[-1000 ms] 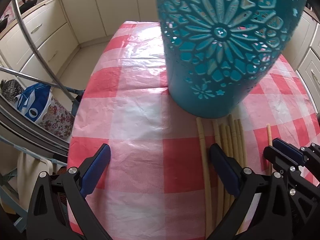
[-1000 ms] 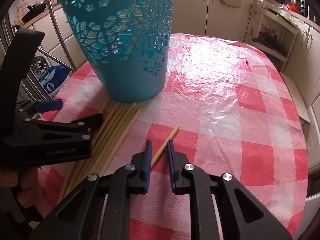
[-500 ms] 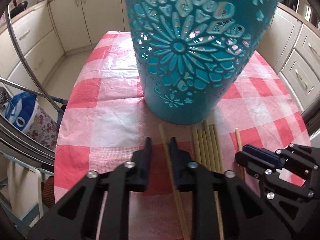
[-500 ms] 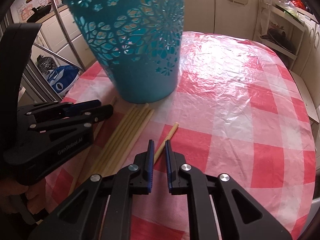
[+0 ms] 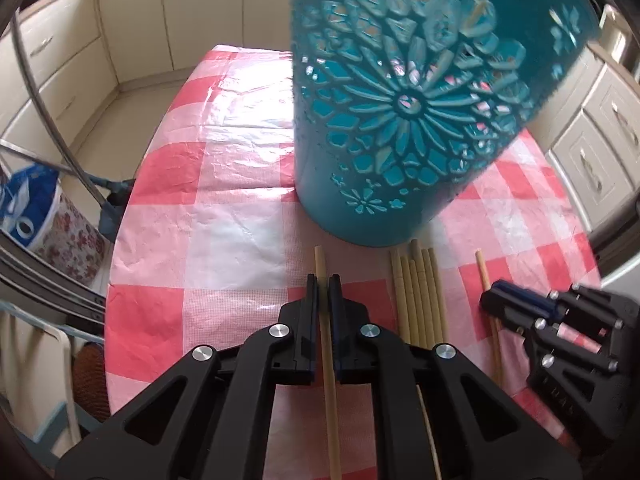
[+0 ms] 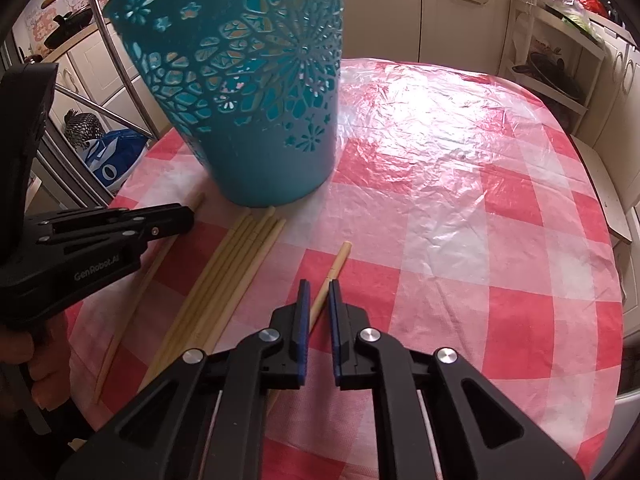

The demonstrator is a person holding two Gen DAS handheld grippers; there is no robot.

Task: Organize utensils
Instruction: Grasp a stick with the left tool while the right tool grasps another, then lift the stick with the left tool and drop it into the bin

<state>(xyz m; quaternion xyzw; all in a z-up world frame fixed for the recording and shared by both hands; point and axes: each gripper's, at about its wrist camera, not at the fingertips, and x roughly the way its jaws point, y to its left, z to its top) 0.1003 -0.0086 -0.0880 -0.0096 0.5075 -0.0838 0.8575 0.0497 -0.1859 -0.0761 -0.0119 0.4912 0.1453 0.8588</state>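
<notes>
Two chopsticks were newly gripped: left gripper fingers had closed on one, right gripper on another; lifting toward the teal holder judged next.

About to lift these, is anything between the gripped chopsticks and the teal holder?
Nothing visible. Left gripper clamps one chopstick, right gripper another; only bare tablecloth lies before the holder.
</notes>
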